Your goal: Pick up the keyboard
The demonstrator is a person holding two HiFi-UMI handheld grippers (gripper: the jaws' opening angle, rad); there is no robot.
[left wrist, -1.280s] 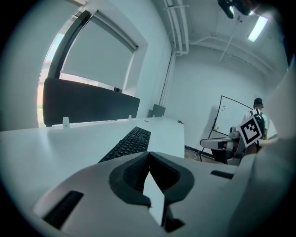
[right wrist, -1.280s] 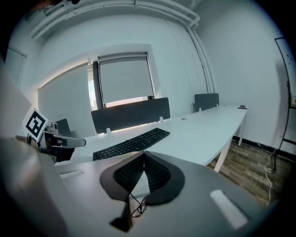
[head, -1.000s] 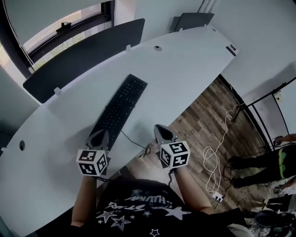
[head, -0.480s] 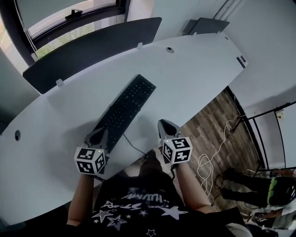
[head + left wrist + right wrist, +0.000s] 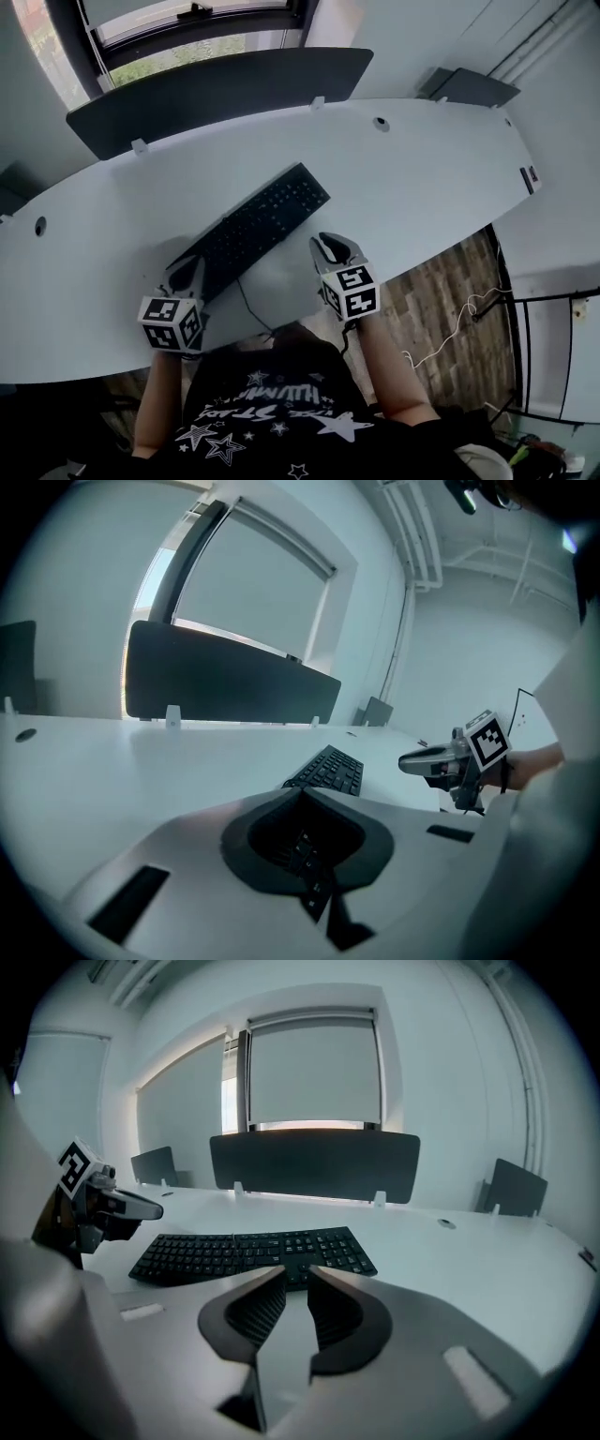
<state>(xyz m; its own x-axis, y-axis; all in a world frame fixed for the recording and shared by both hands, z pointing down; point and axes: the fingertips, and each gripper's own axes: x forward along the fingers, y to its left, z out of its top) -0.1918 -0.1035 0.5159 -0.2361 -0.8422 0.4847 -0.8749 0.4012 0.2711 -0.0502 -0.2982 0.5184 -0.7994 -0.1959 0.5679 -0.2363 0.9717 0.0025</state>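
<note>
- Keyboard [image 5: 261, 228]: black, flat on the white desk [image 5: 422, 178], set on a slant in the head view, one short end toward the person and the other up and to the right.
- Thin cable [image 5: 248, 305] off the keyboard's near side, trailing over the desk edge between the two grippers.
- Left gripper [image 5: 192, 267]: at the keyboard's near short end, tips over or against that corner; contact not clear from any view.
- In the left gripper view, jaws of the left gripper [image 5: 305, 796] pressed fully together, gripping nothing that shows, with the keyboard [image 5: 328, 769] stretching away past the tips.
- Right gripper [image 5: 326, 246]: just beside the keyboard's near long edge, toward its far end, with a sliver of bare desk between tips and keys in the head view.
- In the right gripper view, jaws of the right gripper [image 5: 297, 1274] opening, only a narrow slit apart, nothing between them; keyboard [image 5: 253, 1252] broadside just ahead, tips aimed at its right-of-centre keys.
- Each gripper also visible from the other: left gripper [image 5: 127, 1206] at the keyboard's left end, right gripper [image 5: 436, 759] off to the right of the keys.
- Beyond the keyboard: a dark divider panel [image 5: 225, 89] along the desk's far edge, a window [image 5: 187, 23] behind it.
- Wooden floor [image 5: 450, 300] to the right of the desk.
</note>
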